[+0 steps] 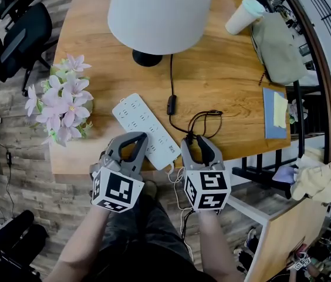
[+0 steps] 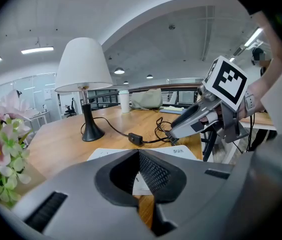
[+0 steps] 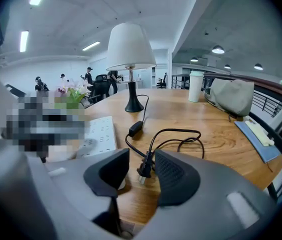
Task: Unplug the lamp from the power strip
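The lamp (image 1: 154, 10) stands at the back of the wooden desk (image 1: 230, 81), and its black cord with an inline switch (image 1: 170, 104) runs toward me. The cord's plug (image 3: 144, 170) lies loose on the wood, out of the white power strip (image 1: 139, 119). My right gripper (image 1: 195, 143) is open, with the plug between its jaws and not pressed by either pad. My left gripper (image 1: 133, 136) is shut on nothing, its tips at the strip's near left edge. In the left gripper view the strip (image 2: 181, 153) shows just past the closed jaws.
Pink artificial flowers (image 1: 63, 101) stand at the desk's left edge. A paper cup (image 1: 243, 15), a grey bag (image 1: 277, 46) and a blue notebook (image 1: 275, 111) lie on the right side. Loose cord loops (image 1: 206, 122) sit by the right gripper. The desk's front edge is right under both grippers.
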